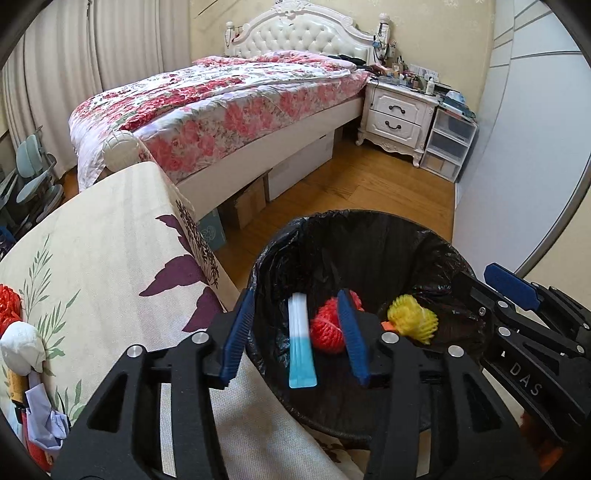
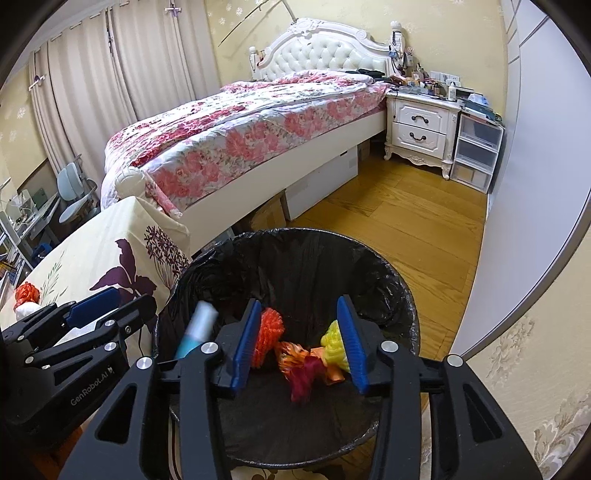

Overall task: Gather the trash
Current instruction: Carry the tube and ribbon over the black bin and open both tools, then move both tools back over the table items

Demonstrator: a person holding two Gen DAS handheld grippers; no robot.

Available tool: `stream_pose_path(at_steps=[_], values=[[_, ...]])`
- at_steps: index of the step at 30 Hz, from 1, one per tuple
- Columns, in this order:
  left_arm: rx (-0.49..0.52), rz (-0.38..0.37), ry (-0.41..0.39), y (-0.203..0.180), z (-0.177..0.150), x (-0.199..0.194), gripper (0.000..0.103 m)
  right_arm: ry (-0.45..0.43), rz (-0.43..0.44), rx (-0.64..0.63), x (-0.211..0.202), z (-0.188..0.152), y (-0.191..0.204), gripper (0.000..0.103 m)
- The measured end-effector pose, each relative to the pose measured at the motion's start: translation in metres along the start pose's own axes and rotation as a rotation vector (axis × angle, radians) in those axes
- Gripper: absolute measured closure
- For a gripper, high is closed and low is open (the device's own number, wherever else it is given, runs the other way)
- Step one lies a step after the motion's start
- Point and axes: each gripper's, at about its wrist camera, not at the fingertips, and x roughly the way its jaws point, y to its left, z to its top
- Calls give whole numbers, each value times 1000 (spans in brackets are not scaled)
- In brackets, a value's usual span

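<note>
Bedroom floor holds a black-lined bin [image 1: 354,229] beside a floral-clothed table [image 1: 110,236], both grippers [image 1: 295,332] [image 2: 299,339] released above

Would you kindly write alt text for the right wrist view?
The open right gripper hangs over a black-lined trash bin, where red and yellow foam nets lie and a blurred white-and-blue tube drops in. The left gripper is at left, a floral bed behind.

Bedroom here: a bed [image 2: 236,140] under a floral quilt [image 1: 221,99], tufted white headboard [image 2: 325,55], white nightstand [image 2: 421,129] beside clear plastic drawers [image 2: 476,151], wood floor [image 2: 406,221], pale curtains [image 2: 110,81], yellow patterned wallpaper [image 2: 461,33]
</note>
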Motion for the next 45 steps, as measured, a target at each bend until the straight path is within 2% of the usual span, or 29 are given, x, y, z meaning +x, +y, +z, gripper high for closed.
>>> stream_pose_path(at_steps=[3, 5, 10, 17, 24, 34, 45], values=[[-8, 15, -15, 3, 0, -5, 40, -11, -10, 4, -3, -1, -2, 50], [-22, 18, -23, 6, 1, -9, 37, -19, -19, 8, -6, -1, -2, 41], [-35, 67, -43, 12, -1, -24, 25, -27, -26, 6, -11, -2, 0, 31], [-66, 76, -62, 26, -10, -52, 24, -38, -22, -13, -25, -5, 13, 28], [-121, 106, -62, 59, -31, -82, 23, -29, 6, -46, -35, -17, 37, 28], [-235, 224, -57, 124, -69, -122, 23, -10, 91, -148, -48, -37, 92, 28], [-345, 348, -20, 193, -108, -147, 23, 14, 184, -242, -51, -48, 148, 28]])
